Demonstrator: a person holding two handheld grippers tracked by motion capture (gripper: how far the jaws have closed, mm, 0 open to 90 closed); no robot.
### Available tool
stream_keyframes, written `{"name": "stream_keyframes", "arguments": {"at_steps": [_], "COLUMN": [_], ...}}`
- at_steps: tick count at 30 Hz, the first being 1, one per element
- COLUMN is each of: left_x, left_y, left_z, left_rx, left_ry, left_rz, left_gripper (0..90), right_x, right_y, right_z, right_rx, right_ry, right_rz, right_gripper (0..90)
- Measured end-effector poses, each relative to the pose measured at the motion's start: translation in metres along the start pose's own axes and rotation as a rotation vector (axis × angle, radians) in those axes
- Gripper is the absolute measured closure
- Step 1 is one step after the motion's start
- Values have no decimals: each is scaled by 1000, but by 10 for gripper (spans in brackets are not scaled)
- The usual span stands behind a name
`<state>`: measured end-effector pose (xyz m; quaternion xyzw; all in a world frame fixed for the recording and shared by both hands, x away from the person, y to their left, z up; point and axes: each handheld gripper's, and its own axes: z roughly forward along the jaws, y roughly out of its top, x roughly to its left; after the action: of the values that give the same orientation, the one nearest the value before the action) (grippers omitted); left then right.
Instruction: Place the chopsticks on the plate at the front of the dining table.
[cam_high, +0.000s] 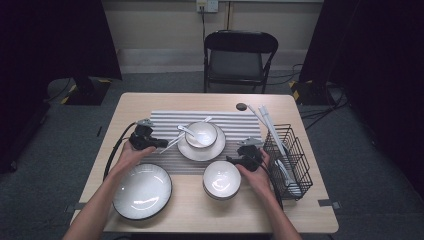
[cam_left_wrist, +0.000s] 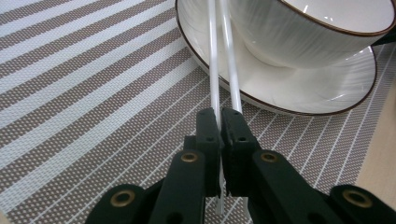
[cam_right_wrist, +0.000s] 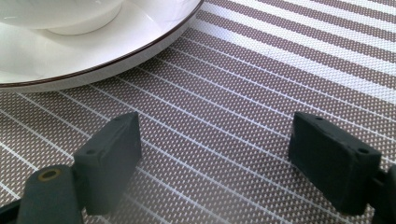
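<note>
White chopsticks (cam_left_wrist: 219, 60) pinched in the left gripper (cam_left_wrist: 219, 119) lean on the plate (cam_left_wrist: 299, 93); lift them level, clear of the bowl (cam_left_wrist: 317, 32), while the right gripper (cam_right_wrist: 215, 140) stays spread over the mat (cam_right_wrist: 261, 70).

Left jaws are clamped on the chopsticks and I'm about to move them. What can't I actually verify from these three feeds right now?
- Far tips of the chopsticks: in the left gripper view they run off the top edge beside the bowl.
- Their near ends: covered by the left gripper.
- Contents of the wire basket: too small in the high view to sort out.
- Right gripper: jaws open over the placemat; the plate is cut off at the top.
</note>
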<state>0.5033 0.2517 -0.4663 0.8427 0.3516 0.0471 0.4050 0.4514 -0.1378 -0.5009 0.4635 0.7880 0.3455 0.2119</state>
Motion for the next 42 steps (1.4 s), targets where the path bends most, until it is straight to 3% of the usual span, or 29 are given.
{"name": "stream_keyframes", "arguments": {"at_steps": [4,6,11,16,18,27,42], "left_x": [0,2,3,8,12,12,6], "left_y": [0,0,0,-1,-3,-3,-2], "left_z": [-1,-3,-10,-15,-15,-10,-4], "left_rx": [-12,-25,-59,-61,-52,-31,27], "left_ry": [2,-2,-18,23,75,130,136], "left_rz": [-1,-15,-28,-42,-42,-38,-1], "left_gripper": [855,769,718,693,664,521,438], "right_x": [0,0,0,0,0,0,0], "right_y": [0,0,0,0,0,0,0], "right_z": [0,0,0,0,0,0,0], "right_rx": [0,0,0,0,0,0,0], "right_ry": [0,0,-2,-3,-3,-3,-3], "right_rz": [0,1,4,5,5,2,5], "right_gripper": [162,163,162,162,162,162,162]}}
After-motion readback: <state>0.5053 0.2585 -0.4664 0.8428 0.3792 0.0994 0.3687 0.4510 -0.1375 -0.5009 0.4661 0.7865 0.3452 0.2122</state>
